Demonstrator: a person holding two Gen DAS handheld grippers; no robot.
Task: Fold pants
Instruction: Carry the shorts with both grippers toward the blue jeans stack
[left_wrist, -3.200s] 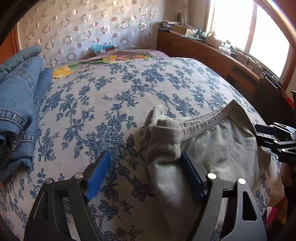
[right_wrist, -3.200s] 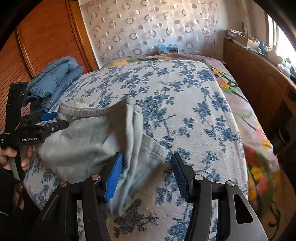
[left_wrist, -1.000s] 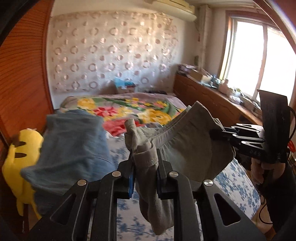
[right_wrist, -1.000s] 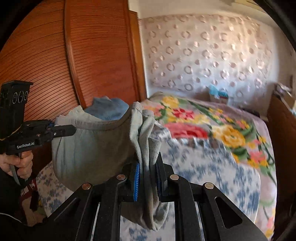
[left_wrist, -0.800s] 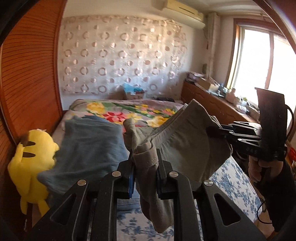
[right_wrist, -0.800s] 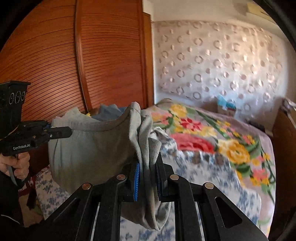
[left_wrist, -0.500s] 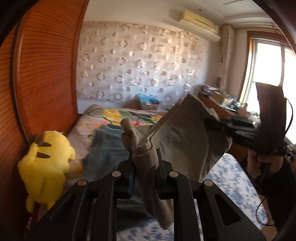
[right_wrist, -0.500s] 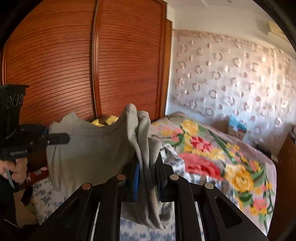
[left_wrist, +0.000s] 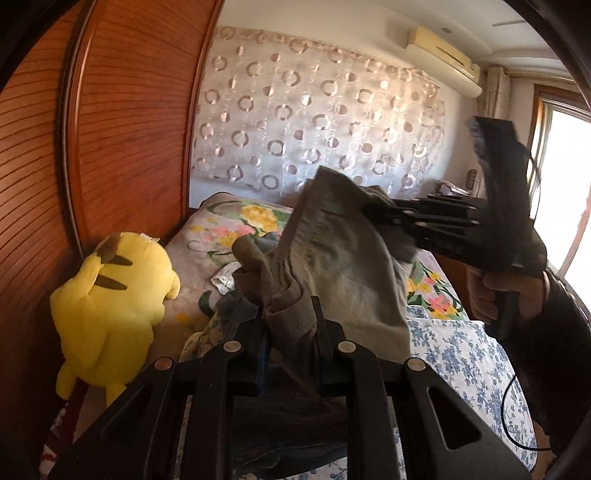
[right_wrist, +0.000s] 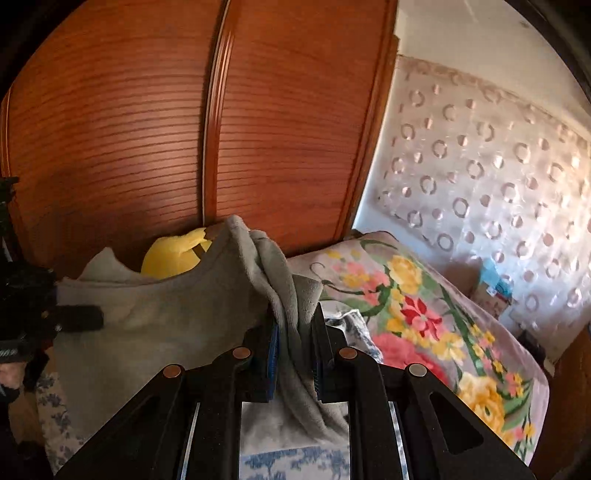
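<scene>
Grey-green knit cloth, soft and limp, is what I am carrying: the pants (left_wrist: 343, 280) hang in the air between my two grippers, above the near part of the bed (left_wrist: 461, 354), with the waistband stretched across and the rest sagging below; my left gripper (left_wrist: 290, 332) is clamped on a bunched corner of the waistband, and my right gripper (right_wrist: 293, 343) is clamped on the opposite corner, several layers thick between the blue pads (right_wrist: 272, 350). I judge the garment light and floppy, with no stiffness of its own, so it will droop wherever it is not held and will crease where it lands; the fabric looks matte and grippy, not slippery, and not fragile. Its thick, seamed waistband corners seem the right places to hold, since thin single layers would likely slide out; for a later fold I would take hold at the hem ends or along a side seam.

As for containers, I see none on the bed; a small blue box (right_wrist: 496, 286) stands far off by the patterned curtain (right_wrist: 480, 166), its contents too small to tell. To the left a yellow plush toy (left_wrist: 110, 302) leans against the wooden wardrobe (right_wrist: 147, 129), and a floral blanket (right_wrist: 424, 314) covers the far bed.
</scene>
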